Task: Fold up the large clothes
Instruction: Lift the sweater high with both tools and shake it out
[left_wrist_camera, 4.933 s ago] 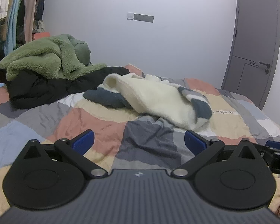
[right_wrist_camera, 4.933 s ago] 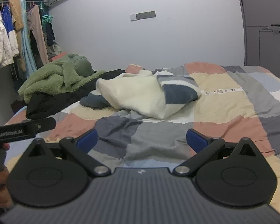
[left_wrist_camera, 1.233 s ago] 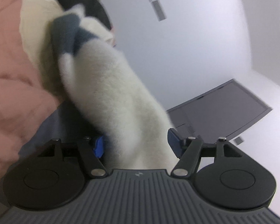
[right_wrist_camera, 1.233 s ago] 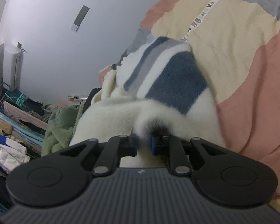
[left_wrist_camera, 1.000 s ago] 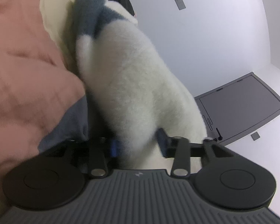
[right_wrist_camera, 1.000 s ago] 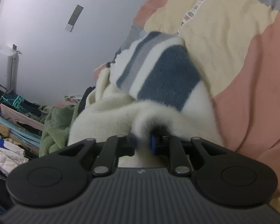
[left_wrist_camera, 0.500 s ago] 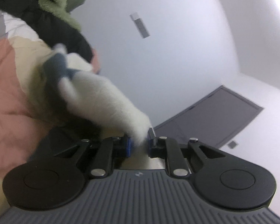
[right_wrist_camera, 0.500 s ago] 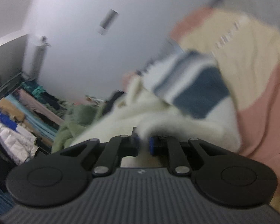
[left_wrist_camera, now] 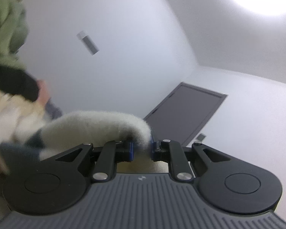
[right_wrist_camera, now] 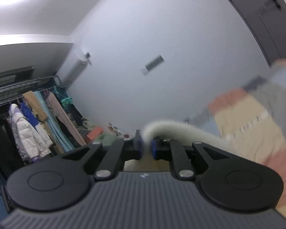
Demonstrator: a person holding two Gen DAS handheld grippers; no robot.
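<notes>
Both handheld units look alike. The left tongs (left_wrist_camera: 141, 149) and the right tongs (right_wrist_camera: 147, 148) each have two short blue pads mounted on matte black linkage arms. Every arm pivots on a silver round-headed screw near the body and a smaller one farther out. Two black round housings with a faint circular recess flank the linkage. Below them lies a dark grey ribbed plate bearing a small pale logo at its top edge.

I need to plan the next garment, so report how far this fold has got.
Done: both claws have a grip, the left claw and right claw each shut on the fleece edge. In hand: the fleece hangs lifted between them. Left: laying it flat on the bed and every fold.
</notes>
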